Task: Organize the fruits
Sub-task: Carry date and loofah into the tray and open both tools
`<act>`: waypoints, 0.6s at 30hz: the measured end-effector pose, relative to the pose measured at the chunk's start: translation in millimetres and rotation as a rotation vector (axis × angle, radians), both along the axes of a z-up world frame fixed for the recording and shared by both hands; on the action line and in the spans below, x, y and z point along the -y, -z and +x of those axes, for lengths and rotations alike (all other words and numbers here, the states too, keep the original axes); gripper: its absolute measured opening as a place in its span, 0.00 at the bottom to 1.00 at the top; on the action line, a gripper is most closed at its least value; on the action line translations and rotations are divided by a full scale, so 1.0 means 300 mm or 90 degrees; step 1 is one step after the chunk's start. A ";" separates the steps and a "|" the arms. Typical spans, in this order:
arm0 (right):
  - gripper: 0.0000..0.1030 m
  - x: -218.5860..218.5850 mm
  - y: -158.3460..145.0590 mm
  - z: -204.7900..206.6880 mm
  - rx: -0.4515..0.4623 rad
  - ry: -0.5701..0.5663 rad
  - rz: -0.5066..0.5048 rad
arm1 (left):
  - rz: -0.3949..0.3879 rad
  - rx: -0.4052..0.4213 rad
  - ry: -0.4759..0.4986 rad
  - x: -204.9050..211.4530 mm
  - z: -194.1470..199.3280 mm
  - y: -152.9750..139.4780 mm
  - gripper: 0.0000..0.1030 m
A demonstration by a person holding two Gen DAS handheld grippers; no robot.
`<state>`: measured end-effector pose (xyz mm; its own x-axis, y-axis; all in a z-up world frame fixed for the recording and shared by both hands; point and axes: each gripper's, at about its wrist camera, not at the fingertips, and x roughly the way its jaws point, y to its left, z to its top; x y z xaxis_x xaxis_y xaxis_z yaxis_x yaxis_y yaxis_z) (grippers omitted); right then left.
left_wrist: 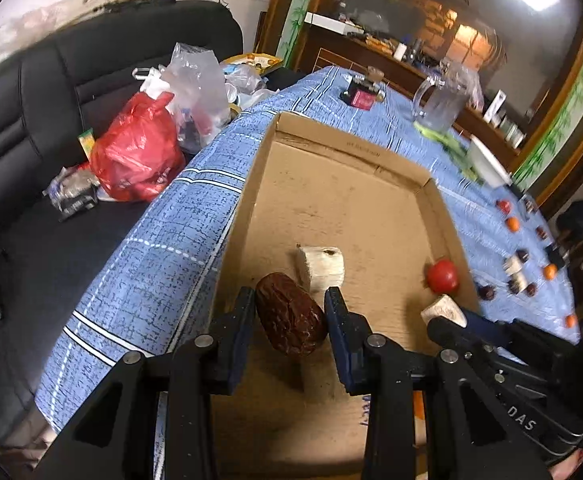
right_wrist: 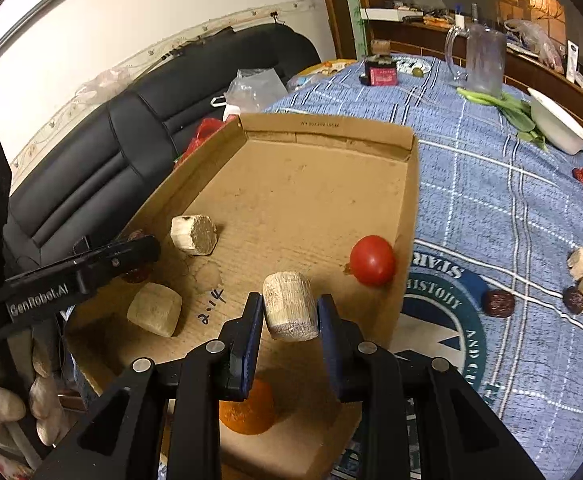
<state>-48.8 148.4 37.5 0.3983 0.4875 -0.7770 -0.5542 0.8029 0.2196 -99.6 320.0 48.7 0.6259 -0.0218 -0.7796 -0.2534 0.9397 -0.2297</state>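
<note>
My left gripper (left_wrist: 289, 312) is shut on a wrinkled dark red date (left_wrist: 291, 320), held just above the floor of a shallow cardboard tray (left_wrist: 331, 200). Beside it, over the same tray (right_wrist: 291, 200), my right gripper (right_wrist: 289, 312) is shut on a pale cylindrical chunk (right_wrist: 289, 306). In the tray lie a red tomato (right_wrist: 372, 260) against the right wall, two more pale chunks (right_wrist: 193, 234) (right_wrist: 155, 308), and an orange fruit (right_wrist: 247, 408) partly hidden under my right fingers. The right wrist view shows the left gripper (right_wrist: 139, 256) at the tray's left side.
Several dates, orange fruits and pale chunks (right_wrist: 579, 260) are scattered on the blue tablecloth right of the tray. Farther back stand a glass pitcher (right_wrist: 483, 60), a white bowl (right_wrist: 555, 124) with greens, and a dark jar (right_wrist: 379, 70). A black sofa with plastic bags (left_wrist: 135, 156) lies to the left.
</note>
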 end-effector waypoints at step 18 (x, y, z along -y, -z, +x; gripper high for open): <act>0.30 -0.016 0.037 0.019 -0.008 0.004 -0.027 | 0.032 -0.004 0.006 0.039 0.030 0.018 0.46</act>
<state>-43.2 153.2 26.5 0.3911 0.4513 -0.8021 -0.5464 0.8152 0.1923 -90.5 308.3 43.4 0.6203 0.0112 -0.7842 -0.2456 0.9524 -0.1806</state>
